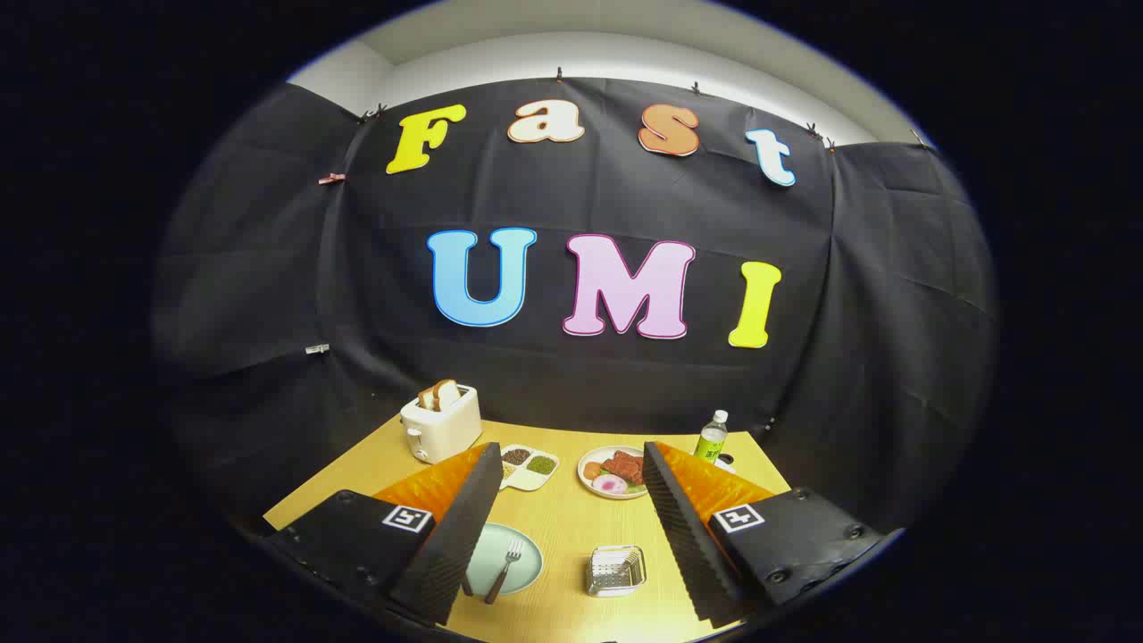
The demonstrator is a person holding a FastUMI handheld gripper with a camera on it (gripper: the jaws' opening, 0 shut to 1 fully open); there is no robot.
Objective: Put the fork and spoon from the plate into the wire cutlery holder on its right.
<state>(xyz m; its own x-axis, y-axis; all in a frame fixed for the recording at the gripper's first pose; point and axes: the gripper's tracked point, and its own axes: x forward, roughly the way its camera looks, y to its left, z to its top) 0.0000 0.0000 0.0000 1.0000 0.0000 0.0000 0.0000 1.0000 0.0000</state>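
Note:
A pale green plate (pixel 522 572) lies on the yellow table (pixel 563 522), partly behind the left finger. A fork (pixel 504 568) rests on it, tines pointing away, handle toward me. A second dark handle (pixel 466 585) pokes out from behind the left finger; the rest of that utensil is hidden. To the plate's right stands the small wire cutlery holder (pixel 615 571), nothing showing inside it. My gripper (pixel 567 464) hovers above the table, open wide, with plate and holder showing below between its fingers.
Beyond the fingers stand a white toaster (pixel 441 423) with bread slices, a divided tray (pixel 529 467) of grains, a plate of food (pixel 613 471) and a green bottle (pixel 712 437). The table's near edge lies just below the holder.

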